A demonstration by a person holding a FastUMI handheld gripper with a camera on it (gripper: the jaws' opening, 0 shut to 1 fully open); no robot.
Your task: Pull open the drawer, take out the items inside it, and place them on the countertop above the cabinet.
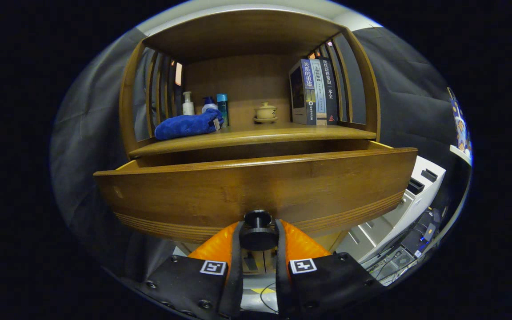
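Wooden cabinet (247, 75), drawer (256, 186) pulled out, fingers (234, 249) clamped on black knob (257, 233)

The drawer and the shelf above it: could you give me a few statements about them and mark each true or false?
1. The drawer is pulled partly out. True.
2. The gripper fingers are spread wide, away from the dark round knob. False: they close on the knob from both sides.
3. A blue towel lies on the countertop. True.
4. The books lie flat in a pile. False: they stand upright at the back.
5. A lidded teacup sits on a saucer. True.
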